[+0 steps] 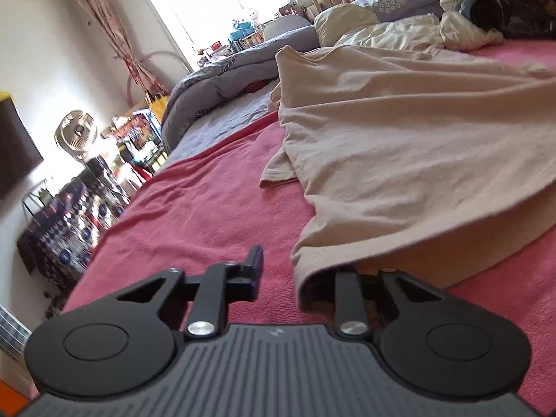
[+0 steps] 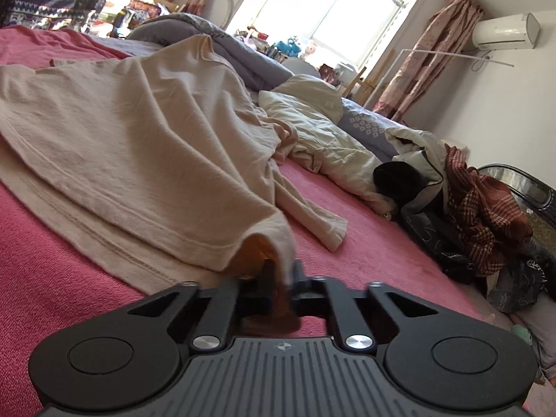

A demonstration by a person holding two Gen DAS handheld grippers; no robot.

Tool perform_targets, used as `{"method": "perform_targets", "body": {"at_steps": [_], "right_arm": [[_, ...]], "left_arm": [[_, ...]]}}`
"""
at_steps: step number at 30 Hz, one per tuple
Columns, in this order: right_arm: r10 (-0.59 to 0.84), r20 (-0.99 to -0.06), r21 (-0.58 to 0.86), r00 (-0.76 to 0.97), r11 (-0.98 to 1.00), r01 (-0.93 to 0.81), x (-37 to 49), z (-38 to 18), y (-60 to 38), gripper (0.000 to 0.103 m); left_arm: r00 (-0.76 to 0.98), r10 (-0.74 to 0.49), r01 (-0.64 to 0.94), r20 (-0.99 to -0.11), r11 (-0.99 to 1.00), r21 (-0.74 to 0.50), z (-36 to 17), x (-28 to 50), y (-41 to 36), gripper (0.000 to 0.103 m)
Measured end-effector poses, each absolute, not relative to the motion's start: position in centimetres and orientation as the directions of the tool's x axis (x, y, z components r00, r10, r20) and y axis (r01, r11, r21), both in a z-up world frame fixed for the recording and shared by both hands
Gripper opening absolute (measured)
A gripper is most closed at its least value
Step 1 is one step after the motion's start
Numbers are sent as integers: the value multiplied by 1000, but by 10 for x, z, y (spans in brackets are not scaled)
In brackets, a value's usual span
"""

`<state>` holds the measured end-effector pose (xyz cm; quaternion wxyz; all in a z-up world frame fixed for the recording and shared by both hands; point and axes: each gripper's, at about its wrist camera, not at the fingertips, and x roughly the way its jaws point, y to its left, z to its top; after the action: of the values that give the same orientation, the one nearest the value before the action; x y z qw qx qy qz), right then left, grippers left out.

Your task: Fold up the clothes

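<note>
On a pink blanket [image 1: 208,205] spread over the bed, a beige shirt [image 1: 399,132] lies with its near hem lifted.

Behind it a grey quilt [image 1: 215,80] bunches toward the bright window [image 2: 326,10], and a cream duvet [image 2: 323,132] lies crumpled beside the shirt's far edge, with a red checked cloth [image 2: 486,205] heaped off to the right. The shirt covers the middle of the blanket, one sleeve [image 2: 312,215] trailing out flat toward the right. The right gripper [image 2: 281,274] is pinched tight on the shirt's near right hem corner, the fabric tenting up from it. The left gripper [image 1: 295,274] has its jaws spread apart at the opposite hem corner; one finger [image 1: 255,260] stands clear on the blanket, while the other is hidden under the draped cloth.
</note>
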<state>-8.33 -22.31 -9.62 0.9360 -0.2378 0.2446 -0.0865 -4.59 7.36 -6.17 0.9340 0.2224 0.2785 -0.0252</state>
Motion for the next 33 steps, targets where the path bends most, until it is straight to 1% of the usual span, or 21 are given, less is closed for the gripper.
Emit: {"method": "perform_targets", "body": {"at_steps": [1,3,4,7,9,11,14,18,21,23,25,27,28,30,31,32,33], "right_arm": [[-296,-383,-499,875,863,74,-86,-91,-225,5],[-314,-322,-526,893,844,106,-93,-79,-227,5],[-314,-295,-544,903,832,112,-97,-72,-227,5],[-293,-191,-636,937,764,109,-117,-56,-222,5],[-276,-160,-661,948,743,105,-131,-48,-220,5],[-259,-167,-661,951,745,87,-145,-42,-219,5],[-243,-201,-679,949,733,44,-162,-43,-219,5],[-232,-302,-682,925,730,-40,-184,-56,-219,5],[-224,-383,-663,896,743,-97,-190,-69,-218,5],[-218,-435,-647,874,751,-134,-195,-78,-217,5],[-211,-485,-629,849,758,-171,-199,-87,-217,5],[-193,-525,-616,829,758,-213,-199,-96,-213,5],[-194,-525,-621,829,753,-218,-199,-99,-212,5],[-176,-532,-618,828,749,-238,-200,-98,-212,7],[-166,-537,-608,827,755,-243,-200,-96,-214,11],[-149,-550,-584,822,772,-251,-201,-92,-218,13],[-132,-563,-558,816,788,-258,-202,-88,-223,17]], "left_arm": [[847,63,164,-528,914,371,-56,-47,78,20],[867,65,147,-494,913,380,-43,-54,81,17],[877,68,141,-476,910,389,-37,-57,82,13],[899,63,117,-434,919,377,-15,-71,88,11],[905,55,116,-422,922,369,-4,-82,93,8],[905,46,125,-424,922,366,1,-93,97,7],[884,49,142,-466,920,367,-7,-105,101,6],[837,39,170,-545,930,327,-24,-123,105,5],[801,45,187,-597,928,321,-36,-133,106,6],[769,48,192,-637,934,302,-47,-134,109,7],[756,52,192,-653,935,297,-55,-133,110,8],[756,64,205,-651,922,329,-58,-134,107,9],[753,65,219,-655,914,342,-57,-135,105,9],[757,81,240,-648,888,391,-57,-138,105,30],[764,104,239,-637,871,429,-57,-140,106,49],[769,122,241,-628,854,461,-56,-142,107,60],[764,113,257,-635,849,461,-52,-145,111,62]]}}
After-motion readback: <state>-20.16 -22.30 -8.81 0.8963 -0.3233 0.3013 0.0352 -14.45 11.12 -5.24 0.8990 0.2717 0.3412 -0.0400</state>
